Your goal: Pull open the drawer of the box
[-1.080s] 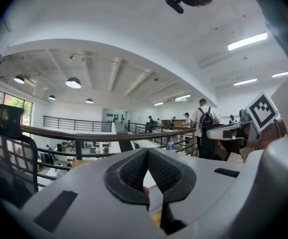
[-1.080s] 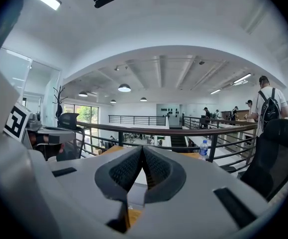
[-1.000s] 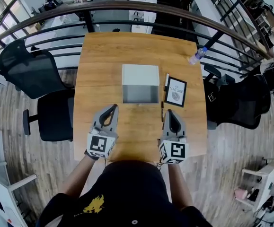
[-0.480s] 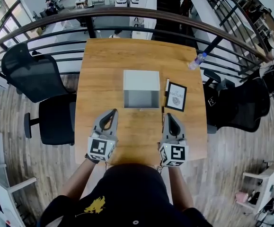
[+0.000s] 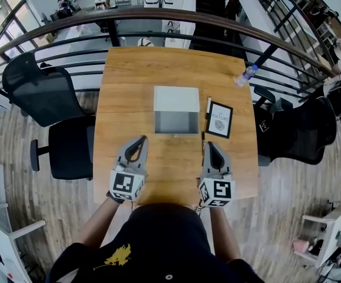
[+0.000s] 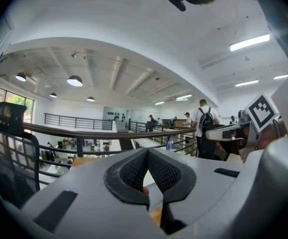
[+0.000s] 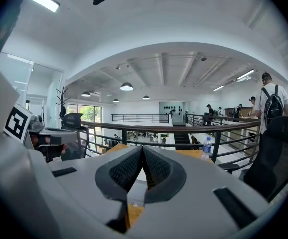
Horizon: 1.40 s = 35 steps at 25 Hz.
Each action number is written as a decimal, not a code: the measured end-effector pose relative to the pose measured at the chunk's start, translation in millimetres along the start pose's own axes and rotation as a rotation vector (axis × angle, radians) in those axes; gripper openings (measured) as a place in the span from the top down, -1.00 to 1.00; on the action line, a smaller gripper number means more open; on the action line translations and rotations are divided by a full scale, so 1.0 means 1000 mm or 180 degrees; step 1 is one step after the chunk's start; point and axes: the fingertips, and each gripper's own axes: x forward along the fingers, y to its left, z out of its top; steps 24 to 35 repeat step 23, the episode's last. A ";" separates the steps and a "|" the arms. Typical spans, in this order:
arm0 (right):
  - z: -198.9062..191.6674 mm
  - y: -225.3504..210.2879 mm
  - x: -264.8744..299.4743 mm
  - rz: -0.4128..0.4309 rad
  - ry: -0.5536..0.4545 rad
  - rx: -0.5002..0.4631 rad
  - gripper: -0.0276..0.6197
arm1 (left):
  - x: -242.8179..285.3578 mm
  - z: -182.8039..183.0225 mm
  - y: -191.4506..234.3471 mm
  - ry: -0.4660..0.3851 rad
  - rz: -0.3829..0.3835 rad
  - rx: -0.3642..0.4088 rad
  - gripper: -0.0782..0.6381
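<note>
The white box [image 5: 176, 99] stands in the middle of the wooden table [image 5: 117, 99], its grey drawer front [image 5: 176, 123] facing me. My left gripper [image 5: 142, 139] rests near the table's front edge, short of the box and to its left, jaws shut and empty. My right gripper [image 5: 209, 143] lies level with it, to the right of the box front, also shut on nothing. In the left gripper view the black pads [image 6: 134, 171] meet at the tip. In the right gripper view the pads [image 7: 153, 168] likewise touch.
A framed card [image 5: 219, 119] lies right of the box with a pen [image 5: 208, 105] beside it. A water bottle [image 5: 245, 73] sits at the far right corner. Black chairs [image 5: 37, 90] stand left of the table, another chair [image 5: 303, 128] right. A curved railing [image 5: 170, 13] runs behind.
The head view has shifted slightly. Both grippers and the box keep their places, and the jaws stay shut.
</note>
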 end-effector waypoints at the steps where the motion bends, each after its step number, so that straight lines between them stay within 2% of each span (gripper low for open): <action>1: -0.001 -0.001 -0.001 -0.0006 0.0010 -0.0001 0.92 | 0.000 0.000 -0.001 -0.0001 -0.0001 -0.0001 0.73; 15: -0.003 -0.002 -0.009 -0.0006 0.0018 -0.0001 0.92 | -0.008 -0.006 -0.006 0.0069 -0.0032 0.0043 0.73; 22: -0.004 -0.011 0.002 0.0057 0.0051 -0.0085 0.92 | -0.006 -0.016 -0.006 0.0100 -0.0034 0.0162 0.73; 35: -0.004 -0.011 0.005 0.0077 0.0058 -0.0107 0.92 | -0.004 -0.018 -0.004 0.0097 -0.0018 0.0165 0.73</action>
